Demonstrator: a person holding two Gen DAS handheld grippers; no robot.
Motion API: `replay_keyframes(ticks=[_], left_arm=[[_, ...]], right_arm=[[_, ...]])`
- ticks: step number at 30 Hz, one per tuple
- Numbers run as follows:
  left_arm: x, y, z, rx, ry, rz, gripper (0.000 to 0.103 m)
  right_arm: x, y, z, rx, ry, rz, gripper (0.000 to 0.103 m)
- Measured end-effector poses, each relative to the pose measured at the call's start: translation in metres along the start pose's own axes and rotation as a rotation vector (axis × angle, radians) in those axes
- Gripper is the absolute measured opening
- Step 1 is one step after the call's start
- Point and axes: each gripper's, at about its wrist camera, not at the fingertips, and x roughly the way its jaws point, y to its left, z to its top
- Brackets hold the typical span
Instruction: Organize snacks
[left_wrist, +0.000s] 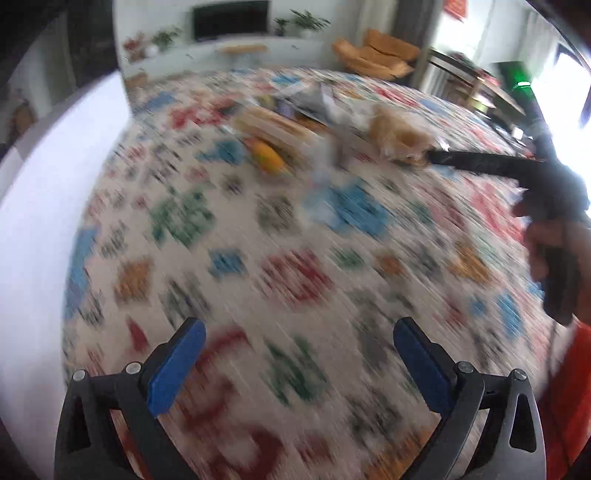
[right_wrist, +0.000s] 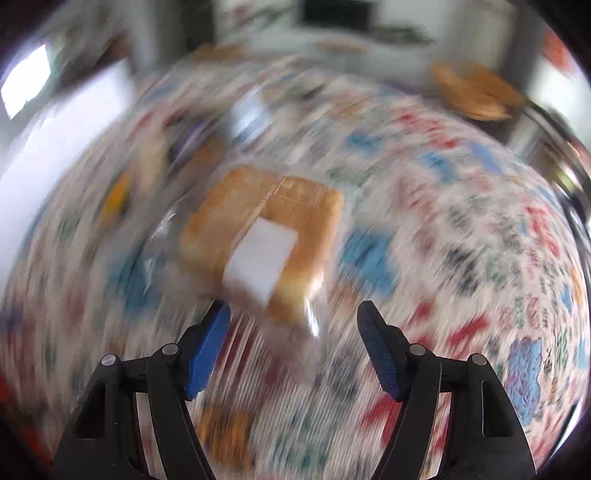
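Note:
Both views are blurred. A loaf of sliced bread (right_wrist: 266, 236) in a clear bag with a white label lies on the patterned tablecloth (right_wrist: 461, 240). My right gripper (right_wrist: 293, 332) stands open just in front of it, and the pads do not press on it. In the left wrist view the same bread (left_wrist: 400, 134) lies at the far side, with the right gripper (left_wrist: 434, 156) reaching to it from the right. Beside the bread is a blurred pile of snacks (left_wrist: 280, 125), among them an orange-yellow packet (left_wrist: 269, 157). My left gripper (left_wrist: 299, 350) is open over bare cloth with nothing between its fingers.
A person's hand (left_wrist: 554, 251) holds the right gripper's handle, with an orange sleeve below it. The table's left edge (left_wrist: 110, 177) drops to a pale floor. Beyond the table stand an orange armchair (left_wrist: 380, 55) and a white cabinet with a dark screen (left_wrist: 231, 20).

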Motion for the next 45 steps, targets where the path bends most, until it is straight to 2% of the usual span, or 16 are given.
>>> replay_keyframes(ticks=[1,3,6,8,9,11,16,21,45], left_arm=[[0.007,0.005,0.01,-0.005,-0.03,0.051,0.101],[0.016,0.014,0.021,-0.011,-0.072,0.095,0.101],[0.036,0.025,0.038,0.01,-0.134,0.112,0.102],[0.048,0.03,0.048,0.015,-0.103,0.09,0.103],[0.058,0.032,0.054,0.006,-0.064,0.081,0.103],[0.068,0.038,0.065,-0.016,-0.071,0.084,0.103],[0.071,0.04,0.066,-0.042,-0.077,0.106,0.103],[0.07,0.04,0.065,-0.041,-0.076,0.107,0.103],[0.07,0.04,0.065,-0.043,-0.076,0.107,0.103]], right_arm=[[-0.001,-0.009,0.011,0.072,-0.06,-0.033,0.076],[-0.002,-0.017,0.017,0.114,-0.126,-0.062,0.076],[0.006,-0.024,-0.002,0.083,-0.107,-0.051,0.076],[0.017,-0.028,-0.02,0.048,-0.059,-0.04,0.078],[0.014,-0.03,-0.018,0.071,-0.089,-0.019,0.082],[0.018,-0.045,-0.018,0.135,-0.063,0.012,0.088],[0.019,-0.042,-0.013,0.105,-0.056,-0.039,0.089],[0.024,-0.052,-0.012,0.116,-0.057,-0.027,0.09],[0.021,-0.042,-0.015,0.115,-0.057,-0.031,0.09]])
